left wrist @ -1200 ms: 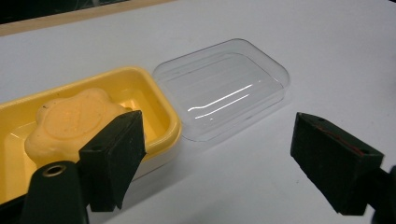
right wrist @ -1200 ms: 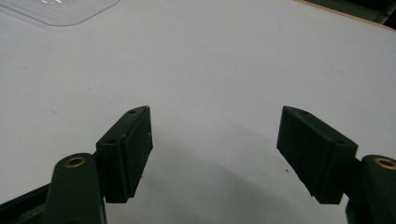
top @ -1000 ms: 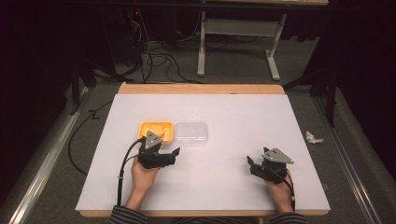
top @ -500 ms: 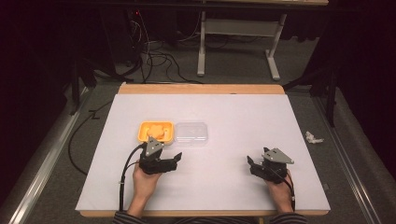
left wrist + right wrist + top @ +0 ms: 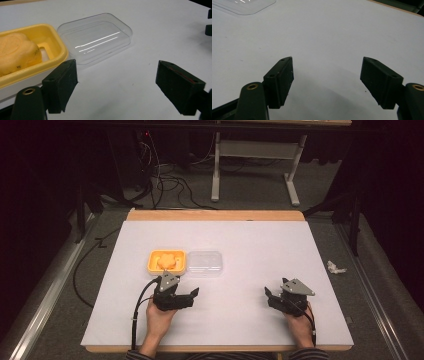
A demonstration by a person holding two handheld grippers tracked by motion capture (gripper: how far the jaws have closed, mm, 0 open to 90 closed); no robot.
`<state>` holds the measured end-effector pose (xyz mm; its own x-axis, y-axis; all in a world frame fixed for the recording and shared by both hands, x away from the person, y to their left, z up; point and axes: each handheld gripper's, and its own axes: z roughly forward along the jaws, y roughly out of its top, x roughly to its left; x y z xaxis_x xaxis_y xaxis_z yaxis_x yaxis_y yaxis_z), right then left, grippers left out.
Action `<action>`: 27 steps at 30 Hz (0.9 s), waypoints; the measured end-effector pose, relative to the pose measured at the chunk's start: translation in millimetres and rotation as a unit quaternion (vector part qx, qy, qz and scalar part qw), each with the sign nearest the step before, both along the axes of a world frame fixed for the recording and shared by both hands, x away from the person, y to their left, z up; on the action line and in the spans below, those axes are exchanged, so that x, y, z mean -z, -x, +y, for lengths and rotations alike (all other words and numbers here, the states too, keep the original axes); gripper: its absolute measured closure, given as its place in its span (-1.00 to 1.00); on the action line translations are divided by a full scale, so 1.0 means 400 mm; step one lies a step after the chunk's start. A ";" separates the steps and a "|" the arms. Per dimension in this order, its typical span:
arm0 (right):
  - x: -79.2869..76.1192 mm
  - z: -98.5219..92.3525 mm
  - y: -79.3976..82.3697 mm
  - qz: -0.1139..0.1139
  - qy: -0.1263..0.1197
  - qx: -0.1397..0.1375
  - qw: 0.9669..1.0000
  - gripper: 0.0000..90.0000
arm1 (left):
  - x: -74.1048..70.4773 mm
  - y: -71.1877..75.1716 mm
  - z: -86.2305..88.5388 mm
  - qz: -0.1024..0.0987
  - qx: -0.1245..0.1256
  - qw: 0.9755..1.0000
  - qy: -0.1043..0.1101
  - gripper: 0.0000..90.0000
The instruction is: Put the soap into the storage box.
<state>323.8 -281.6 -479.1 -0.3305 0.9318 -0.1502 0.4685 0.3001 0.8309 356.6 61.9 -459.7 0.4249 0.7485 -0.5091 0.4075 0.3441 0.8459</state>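
A yellow box [image 5: 156, 266] holding an orange lump [image 5: 168, 262] lies left of centre on the white table [image 5: 260, 245], with a clear plastic lid [image 5: 205, 263] flat beside it on its right. My left gripper [image 5: 192, 296] is open and empty, just in front of the box and pointing right. In the left gripper view its open gripper [image 5: 117, 72] frames bare table, with the yellow box [image 5: 51, 53], orange lump [image 5: 17, 51] and clear lid [image 5: 96, 37] beyond. My right gripper [image 5: 268, 297] is open and empty at the front right, as the right gripper view [image 5: 327, 67] confirms.
The clear lid's corner [image 5: 244, 6] shows far off in the right gripper view. A crumpled white scrap [image 5: 335, 267] lies on the floor right of the table. Cables [image 5: 165, 182] and a desk frame [image 5: 255, 150] stand beyond the far wooden edge [image 5: 215, 215].
My left gripper has drawn back a little toward the person, away from the yellow box. The right gripper, box and lid have stayed put.
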 end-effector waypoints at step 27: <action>0.000 -0.001 0.001 -0.002 -0.002 0.000 1.000 -0.39 | 0.034 0.017 -0.021 0.024 -0.003 1.000 -0.006 -0.59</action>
<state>323.4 -281.9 -479.0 -0.3293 0.9327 -0.1469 0.4660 0.2959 0.8338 350.0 53.6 -473.4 0.3964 0.7570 -0.5195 0.4454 0.3362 0.8298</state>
